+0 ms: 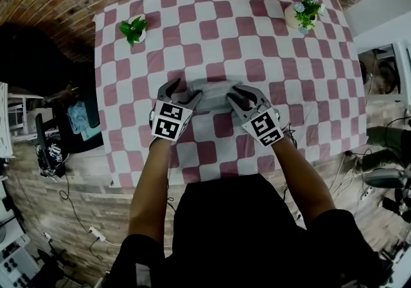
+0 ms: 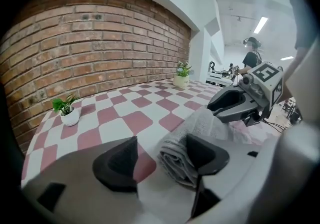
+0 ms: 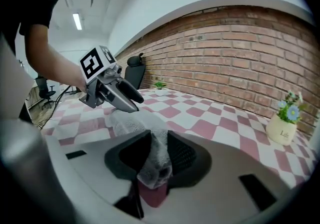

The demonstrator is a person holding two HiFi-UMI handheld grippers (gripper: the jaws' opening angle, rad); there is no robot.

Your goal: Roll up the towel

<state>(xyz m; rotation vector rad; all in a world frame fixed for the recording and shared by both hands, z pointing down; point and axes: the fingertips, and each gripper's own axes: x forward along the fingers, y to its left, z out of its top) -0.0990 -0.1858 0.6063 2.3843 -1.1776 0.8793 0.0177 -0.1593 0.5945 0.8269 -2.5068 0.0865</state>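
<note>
Far left on the pink-and-white checked tablecloth (image 1: 218,30): small leafy green plant in a round white pot (image 1: 134,29), near the back edge. Next, the left gripper (image 1: 182,93), jaws apart around the left end of the grey terry towel (image 1: 215,93), one jaw against the roll, a clear gap at the other. Towel itself rolled up, lying crosswise at the cloth's middle, between both tools. Then the right gripper (image 1: 243,95), jaws clamped tight on a fold at the towel's right end. Far right, near the back corner: cream pot of green leaves and pale flowers (image 1: 302,12).
</note>
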